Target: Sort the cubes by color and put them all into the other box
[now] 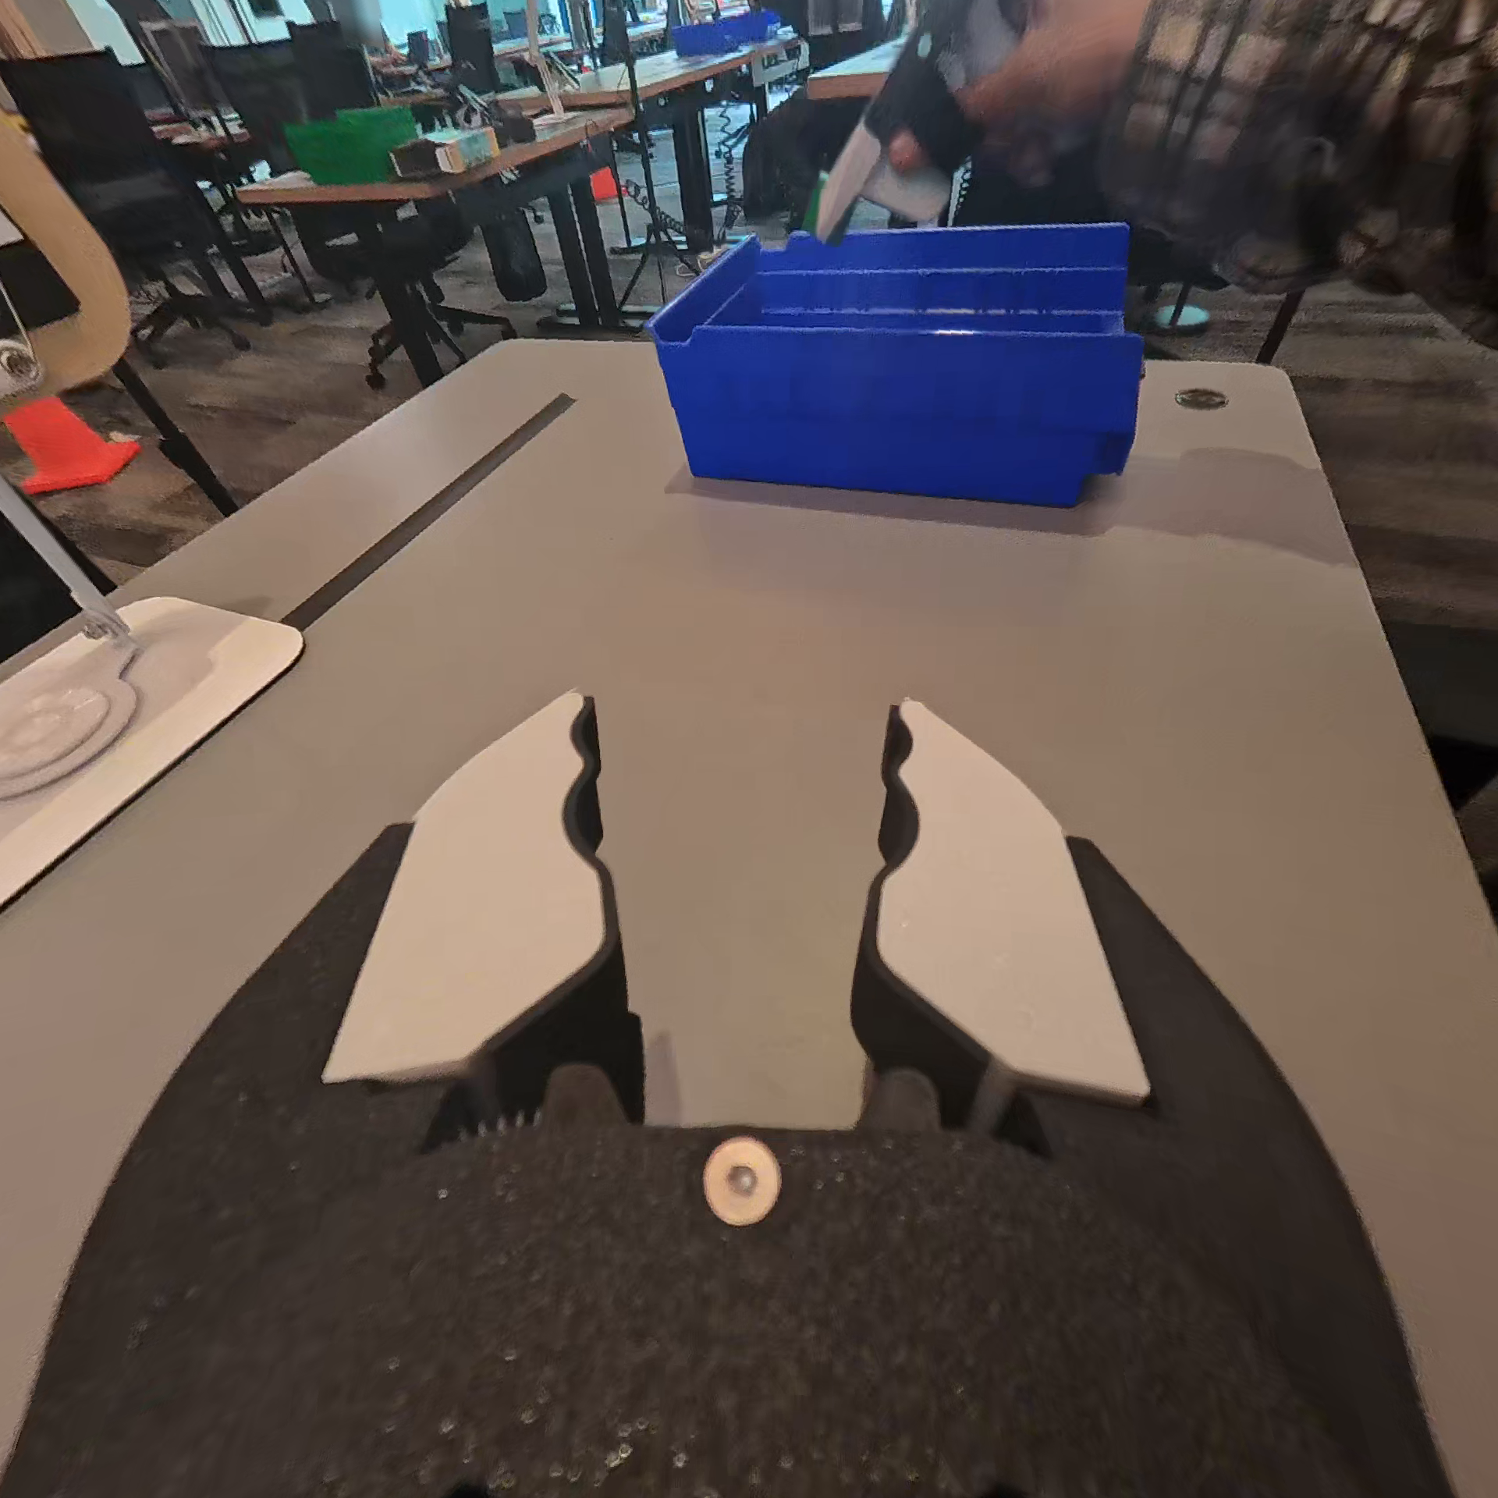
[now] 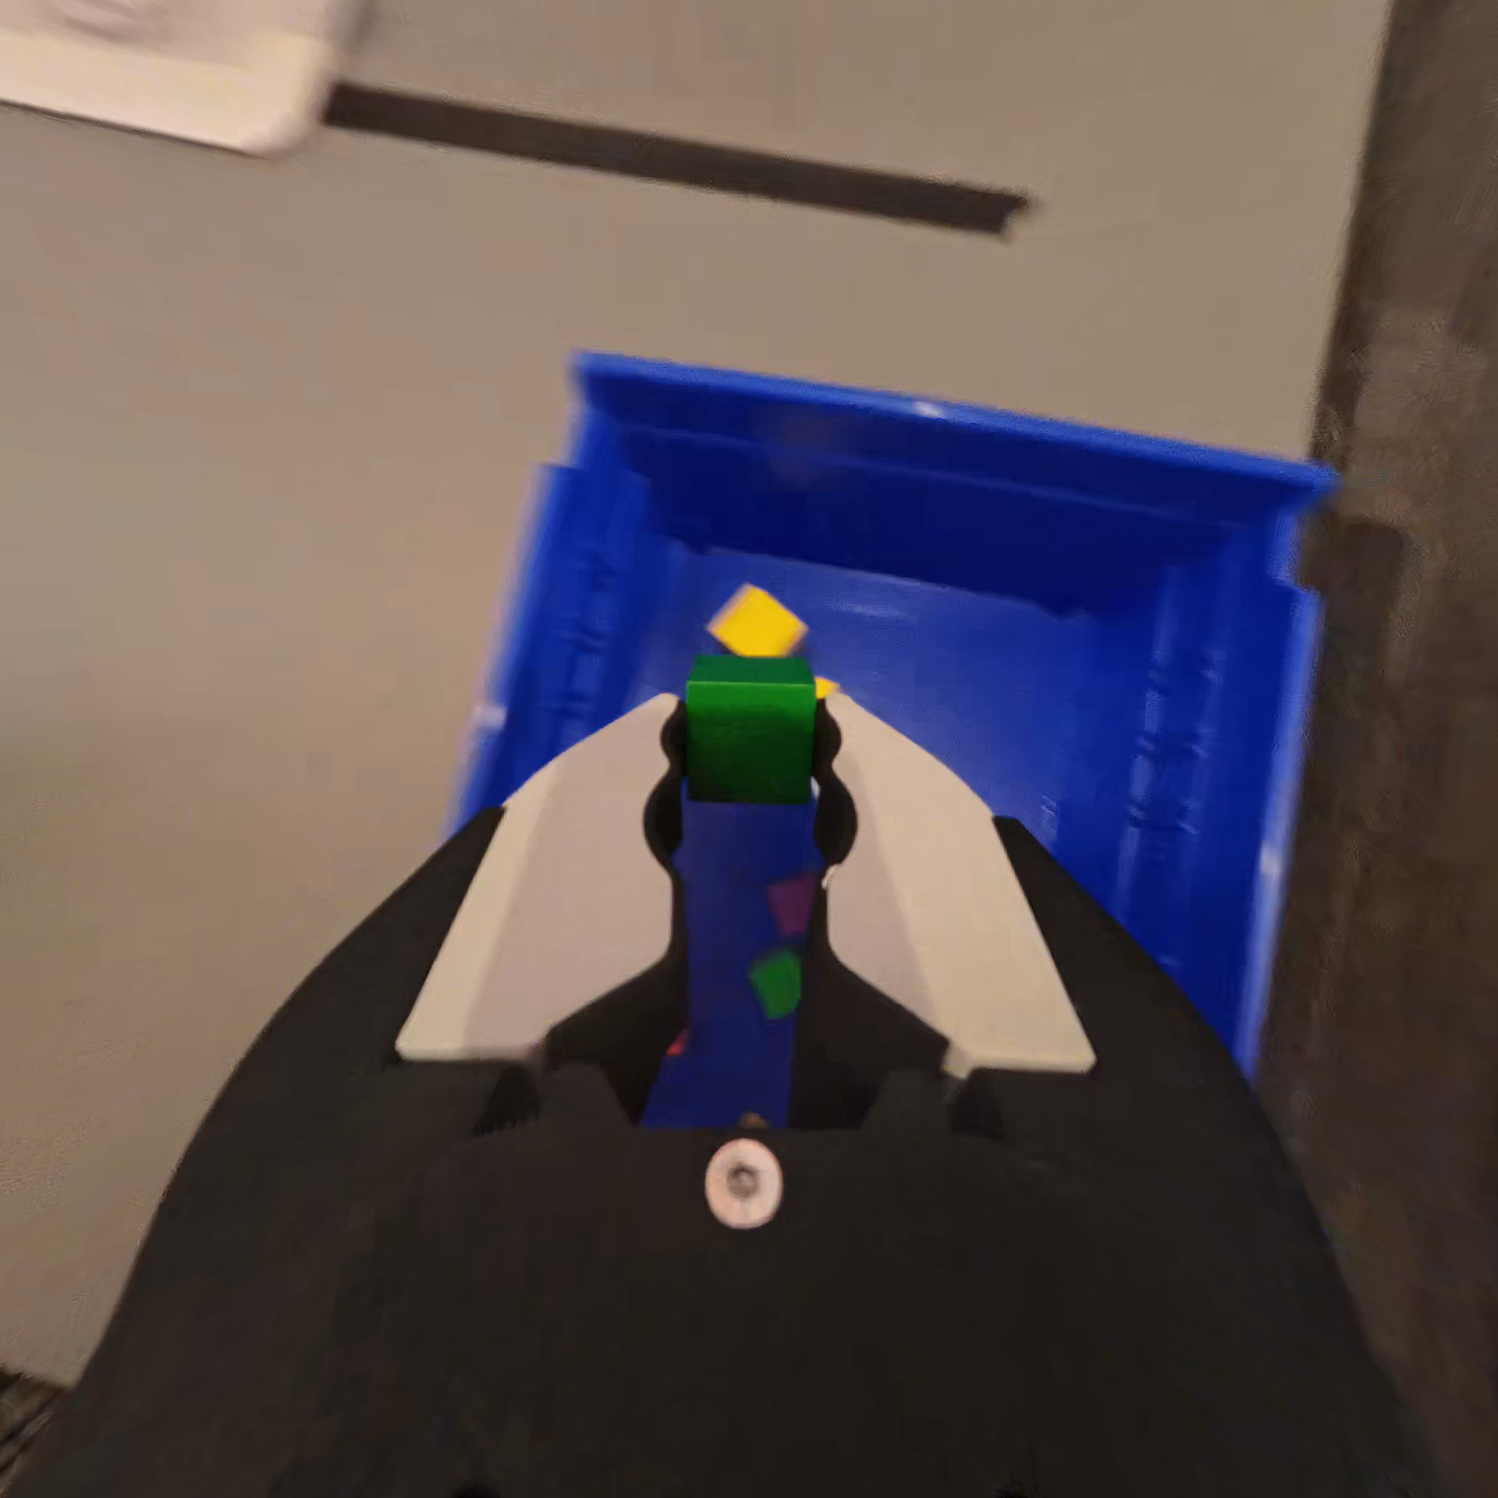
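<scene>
At centre frame of the right wrist view, my right gripper [image 2: 747,713] pinches a green cube [image 2: 747,739] above the blue bin [image 2: 956,454] — a loosened squeeze could drop it among the yellow cube [image 2: 758,620] and purple cube [image 2: 793,900] — while my left gripper [image 1: 742,705] hangs spread, empty.

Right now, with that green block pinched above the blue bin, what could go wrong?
The right gripper pinches the green cube only at its fingertips, so it might slip early. Dropped from above the blue box, it could bounce towards the yellow cube and spoil the colour groups. The left gripper is open over bare table, no backup.
</scene>
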Available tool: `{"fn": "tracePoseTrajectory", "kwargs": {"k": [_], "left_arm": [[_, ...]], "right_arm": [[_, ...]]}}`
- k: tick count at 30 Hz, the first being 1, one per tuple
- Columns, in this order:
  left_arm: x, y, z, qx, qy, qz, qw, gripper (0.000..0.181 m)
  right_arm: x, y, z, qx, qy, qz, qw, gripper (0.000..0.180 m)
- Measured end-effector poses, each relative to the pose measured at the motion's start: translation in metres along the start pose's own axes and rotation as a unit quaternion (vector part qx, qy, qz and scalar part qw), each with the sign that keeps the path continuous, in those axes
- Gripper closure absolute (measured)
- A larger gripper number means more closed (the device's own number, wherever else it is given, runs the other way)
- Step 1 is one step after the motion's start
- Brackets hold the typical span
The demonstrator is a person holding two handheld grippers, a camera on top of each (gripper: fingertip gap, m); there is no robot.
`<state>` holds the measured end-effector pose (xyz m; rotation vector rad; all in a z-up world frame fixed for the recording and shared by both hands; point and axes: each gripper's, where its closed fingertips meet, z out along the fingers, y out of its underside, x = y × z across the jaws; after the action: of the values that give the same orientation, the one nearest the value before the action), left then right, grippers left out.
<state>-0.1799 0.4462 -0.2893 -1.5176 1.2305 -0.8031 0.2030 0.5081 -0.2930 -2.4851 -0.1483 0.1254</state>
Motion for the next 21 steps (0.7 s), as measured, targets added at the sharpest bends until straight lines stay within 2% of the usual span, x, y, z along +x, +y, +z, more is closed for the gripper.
{"fn": "tracePoseTrajectory", "kwargs": {"k": [3,6,8,10,15,18,21], "left_arm": [[-0.009,0.005,-0.002,-0.013,-0.021,0.017,1.0,0.118],[-0.012,0.004,-0.005,-0.008,-0.025,0.012,1.0,0.119],[-0.014,0.005,-0.008,-0.009,-0.026,0.002,1.0,0.119],[-0.018,0.003,-0.018,-0.008,-0.038,0.0,0.999,0.119],[-0.033,-0.006,-0.07,0.005,-0.082,-0.018,0.996,0.12],[-0.045,-0.003,-0.12,-0.004,-0.12,-0.035,0.992,0.121],[-0.07,0.014,-0.19,-0.062,-0.188,-0.031,0.98,0.122]], "right_arm": [[0.046,0.022,0.028,-0.042,0.046,0.025,0.998,0.151],[0.075,0.031,0.043,-0.068,0.125,0.003,0.99,0.151],[0.087,0.028,0.042,-0.072,0.166,-0.009,0.983,0.129],[0.08,0.014,0.033,-0.047,0.153,-0.007,0.987,0.124],[0.021,-0.04,-0.025,0.079,0.085,-0.027,0.993,0.123],[-0.048,-0.061,-0.06,0.145,0.007,-0.063,0.987,0.127],[-0.131,-0.059,-0.076,0.184,-0.091,-0.105,0.973,0.128]]}}
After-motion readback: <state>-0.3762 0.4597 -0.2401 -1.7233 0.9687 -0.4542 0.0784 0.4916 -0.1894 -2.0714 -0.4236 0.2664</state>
